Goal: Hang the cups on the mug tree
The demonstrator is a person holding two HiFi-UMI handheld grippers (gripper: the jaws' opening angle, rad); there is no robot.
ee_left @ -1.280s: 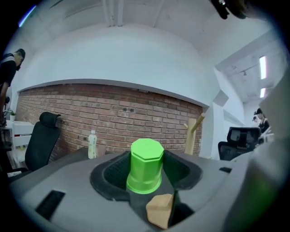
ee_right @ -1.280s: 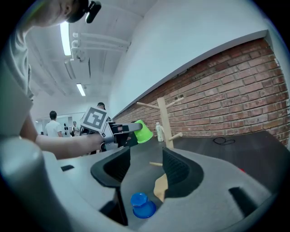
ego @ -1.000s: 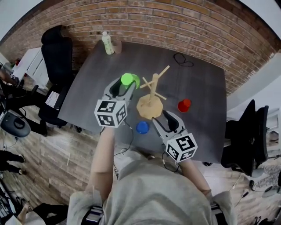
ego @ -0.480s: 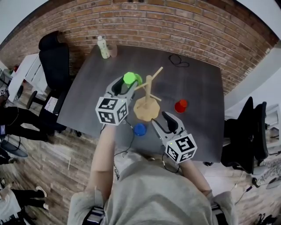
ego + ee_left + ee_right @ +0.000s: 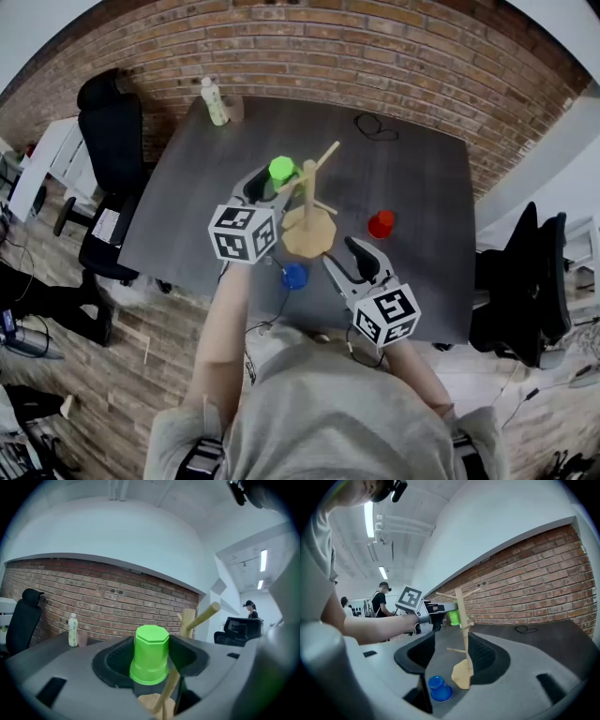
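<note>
My left gripper (image 5: pixel 274 178) is shut on a green cup (image 5: pixel 280 169), held upside down above the table right beside the wooden mug tree (image 5: pixel 309 199). In the left gripper view the green cup (image 5: pixel 150 654) fills the space between the jaws, and a peg of the tree (image 5: pixel 202 615) rises just to its right. A blue cup (image 5: pixel 294 275) stands upside down near the tree's base, and a red cup (image 5: pixel 381 224) sits to the tree's right. My right gripper (image 5: pixel 352 249) hovers open, with the blue cup (image 5: pixel 437 688) and tree (image 5: pixel 462 634) ahead of it.
A bottle (image 5: pixel 213 100) and a small pink cup (image 5: pixel 235 109) stand at the dark table's (image 5: pixel 422 187) far left corner, and a black cable (image 5: pixel 373 127) lies at the back. Black chairs (image 5: pixel 112 122) flank the table. A brick wall runs behind it.
My left gripper has carried the green cup to the right, closer to the mug tree's pegs. The right gripper has kept still.
</note>
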